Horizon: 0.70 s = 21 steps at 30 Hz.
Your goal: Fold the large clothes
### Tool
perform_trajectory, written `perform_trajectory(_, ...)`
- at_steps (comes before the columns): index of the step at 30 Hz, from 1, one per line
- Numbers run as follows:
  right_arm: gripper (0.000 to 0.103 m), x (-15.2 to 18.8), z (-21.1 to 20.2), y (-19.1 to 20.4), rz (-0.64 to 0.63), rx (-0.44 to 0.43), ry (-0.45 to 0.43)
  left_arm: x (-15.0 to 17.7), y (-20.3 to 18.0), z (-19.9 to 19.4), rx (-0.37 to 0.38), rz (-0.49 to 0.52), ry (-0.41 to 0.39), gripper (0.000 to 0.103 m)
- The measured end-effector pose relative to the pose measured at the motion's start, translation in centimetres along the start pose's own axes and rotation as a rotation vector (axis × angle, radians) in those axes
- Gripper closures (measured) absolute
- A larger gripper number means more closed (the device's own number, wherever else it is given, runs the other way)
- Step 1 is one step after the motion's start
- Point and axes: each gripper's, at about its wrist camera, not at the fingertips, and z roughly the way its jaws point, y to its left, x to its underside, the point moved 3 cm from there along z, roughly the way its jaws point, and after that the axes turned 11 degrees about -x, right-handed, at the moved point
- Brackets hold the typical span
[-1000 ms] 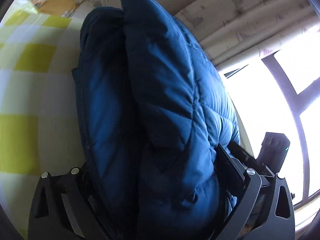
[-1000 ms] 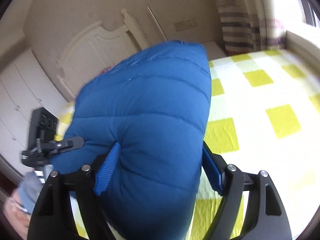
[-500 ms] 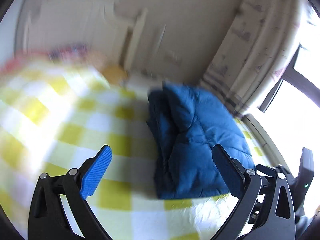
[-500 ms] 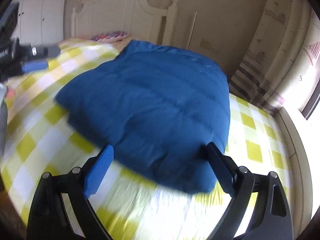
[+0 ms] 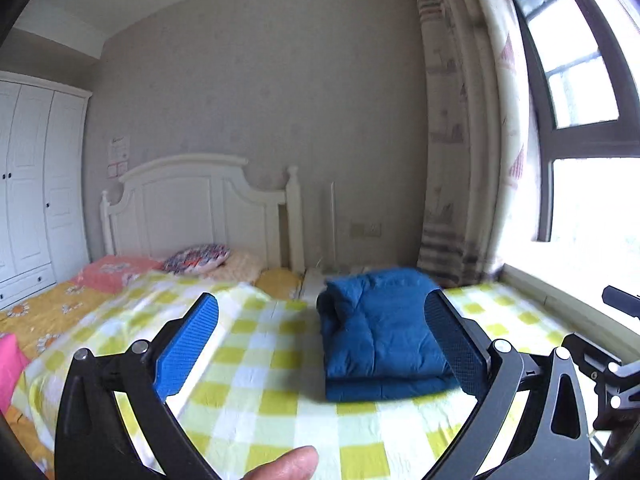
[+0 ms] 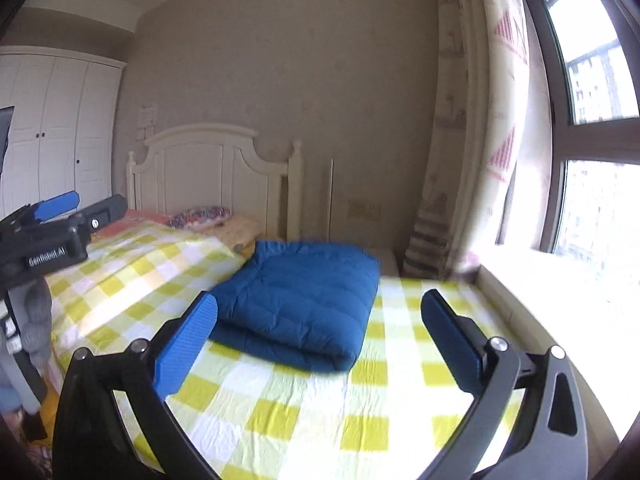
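Observation:
A blue quilted jacket (image 5: 380, 332) lies folded in a thick rectangle on the yellow-and-white checked bedspread (image 5: 272, 400), near the window side of the bed. It also shows in the right wrist view (image 6: 300, 300). My left gripper (image 5: 320, 344) is open and empty, held back above the bed with the jacket seen past its right finger. My right gripper (image 6: 318, 340) is open and empty, raised above the bedspread in front of the jacket. The left gripper shows from the side at the left edge of the right wrist view (image 6: 56, 204).
A white headboard (image 5: 192, 200) and several pillows (image 5: 196, 258) are at the far end of the bed. A white wardrobe (image 5: 32, 184) stands at left. A curtain (image 5: 460, 120) and window sill (image 6: 560, 288) run along the right.
Both grippers let go of the jacket and opened. They pulled back and up, so the folded jacket now lies alone on the bedspread, farther from both cameras.

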Motion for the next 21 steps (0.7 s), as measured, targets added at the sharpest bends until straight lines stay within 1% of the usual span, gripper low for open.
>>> perform_trajectory(1, 0.002, 1.2, 1.0, 0.2, 0.02, 0.02, 0.032, 1.3, -0.4, 0.3, -0.031, 0.005, 0.033, 0.004)
perform_trajectory(2, 0.002, 2.3, 1.0, 0.4, 0.036, 0.032, 0.062, 2.6, -0.8, 0.4, -0.051, 0.02, 0.071, 0.004)
perform_trajectory(3, 0.002, 3.6, 1.8, 0.2, 0.055, 0.037, 0.103, 4.0, -1.0, 1.1, -0.05, 0.036, 0.095, 0.004)
perform_trajectory(5, 0.002, 5.6, 2.8, 0.0, 0.073, 0.042, 0.169, 5.5, -1.8, 1.6, -0.042, 0.071, 0.129, 0.004)
perform_trajectory(6, 0.002, 6.1, 3.2, -0.1, 0.077, 0.044, 0.184, 5.8, -1.8, 1.9, -0.038, 0.078, 0.136, 0.004)
perform_trajectory(8, 0.002, 6.3, 3.2, 0.1, 0.08, 0.035, 0.184, 6.2, -2.1, 1.9, -0.026, 0.081, 0.148, 0.004)
perform_trajectory(10, 0.002, 6.0, 2.7, 0.2, 0.077, 0.029, 0.159, 6.4, -2.2, 1.8, -0.017, 0.08, 0.155, 0.004)
perform_trajectory(13, 0.002, 5.0, 1.6, 0.8, 0.065, 0.029, 0.128, 6.5, -2.2, 1.8, -0.007, 0.078, 0.159, 0.004)
perform_trajectory(16, 0.002, 4.2, 1.4, 1.1, 0.068, 0.031, 0.108, 6.8, -2.1, 1.8, 0.003, 0.077, 0.169, 0.004)
perform_trajectory(21, 0.002, 4.0, 1.2, 1.3, 0.065, 0.023, 0.105, 7.2, -1.6, 2.0, 0.009, 0.07, 0.188, 0.004)
